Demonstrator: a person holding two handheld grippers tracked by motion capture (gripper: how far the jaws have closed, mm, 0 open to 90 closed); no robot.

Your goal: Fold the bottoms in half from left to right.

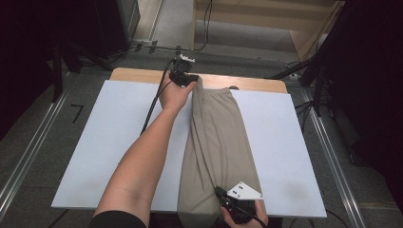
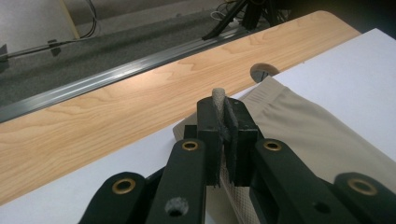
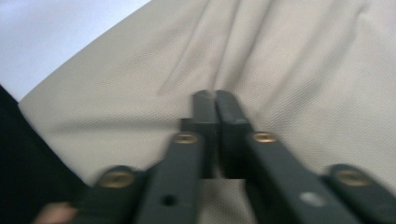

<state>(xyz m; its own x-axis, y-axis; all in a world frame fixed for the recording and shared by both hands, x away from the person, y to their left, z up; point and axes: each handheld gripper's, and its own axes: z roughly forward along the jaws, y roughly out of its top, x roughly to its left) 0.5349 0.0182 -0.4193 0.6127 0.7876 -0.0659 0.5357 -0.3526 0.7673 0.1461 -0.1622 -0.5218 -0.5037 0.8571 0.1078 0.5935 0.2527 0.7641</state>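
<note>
- Garment: beige trousers (image 1: pixel 218 142) lie folded lengthwise down the middle of the white surface (image 1: pixel 119 123), waistband at the far end, the near end hanging over the front edge.
- Left tool (image 2: pixel 223 116): jaws pinch a fold of waistband fabric at the far left corner of the garment.
- Right tool (image 3: pixel 215 105): jaws pressed together over the cloth at the near end; whether fabric sits between them cannot be told.

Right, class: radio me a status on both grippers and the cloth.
Left gripper shut on cloth's far edge. Right gripper shut at near end. Beige cloth stretched lengthwise along board.
</note>
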